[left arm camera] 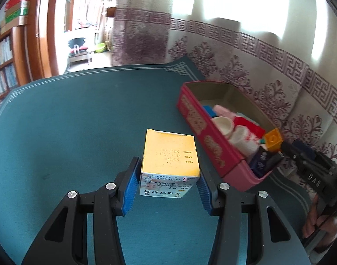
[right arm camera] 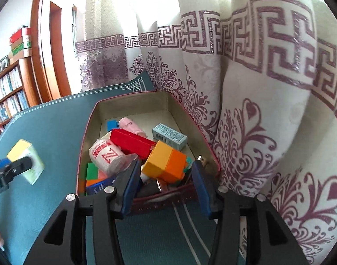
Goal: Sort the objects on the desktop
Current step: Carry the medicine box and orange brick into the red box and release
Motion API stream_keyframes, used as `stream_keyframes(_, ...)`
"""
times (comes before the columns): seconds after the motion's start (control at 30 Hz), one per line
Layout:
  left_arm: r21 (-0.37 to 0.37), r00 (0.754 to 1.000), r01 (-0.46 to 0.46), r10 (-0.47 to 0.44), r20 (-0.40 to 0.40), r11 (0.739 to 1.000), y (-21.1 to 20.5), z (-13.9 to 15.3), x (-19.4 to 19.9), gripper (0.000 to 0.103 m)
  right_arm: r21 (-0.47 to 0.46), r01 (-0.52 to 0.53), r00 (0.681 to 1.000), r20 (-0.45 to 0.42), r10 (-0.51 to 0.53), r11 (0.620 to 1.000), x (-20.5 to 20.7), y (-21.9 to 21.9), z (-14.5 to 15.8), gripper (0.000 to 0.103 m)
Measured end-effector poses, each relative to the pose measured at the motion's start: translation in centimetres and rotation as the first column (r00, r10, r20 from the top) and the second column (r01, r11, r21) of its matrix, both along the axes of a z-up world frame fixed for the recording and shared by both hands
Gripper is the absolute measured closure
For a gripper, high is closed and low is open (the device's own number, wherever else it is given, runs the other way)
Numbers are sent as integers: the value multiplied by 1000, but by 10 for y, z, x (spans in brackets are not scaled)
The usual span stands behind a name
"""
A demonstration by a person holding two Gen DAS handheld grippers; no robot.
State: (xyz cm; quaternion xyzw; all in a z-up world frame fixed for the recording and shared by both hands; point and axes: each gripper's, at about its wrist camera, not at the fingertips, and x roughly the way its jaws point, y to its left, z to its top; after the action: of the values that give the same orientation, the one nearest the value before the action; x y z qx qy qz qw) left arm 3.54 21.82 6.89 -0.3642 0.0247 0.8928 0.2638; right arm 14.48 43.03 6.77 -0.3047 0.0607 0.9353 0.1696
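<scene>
The left tool [left arm camera: 169, 176] squeezed the yellow box [left arm camera: 170, 154] over the green worktop [left arm camera: 80, 121] – it could slip out – while the right tool [right arm camera: 166, 176], jaws let go, hung over the orange block [right arm camera: 166, 162] in the full red bin [right arm camera: 89, 132], which might spill.

A teal mat [left arm camera: 80, 121] with a pale line border covers the tabletop, its far right corner curling up against the patterned curtain. On the mat, near the middle, is a small yellow-topped carton [left arm camera: 170, 154]. To its right lies a long red box [left arm camera: 203, 137] with an open top, running from near to far along the mat's right edge
</scene>
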Motion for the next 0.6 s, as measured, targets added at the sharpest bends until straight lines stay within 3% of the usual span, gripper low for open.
stream_keyframes(0.6, 5, 972, 237, -237, -11, 972, 118, 32, 8, 51, -127, -36, 998, -47, 30, 991, 15, 15, -13, 50)
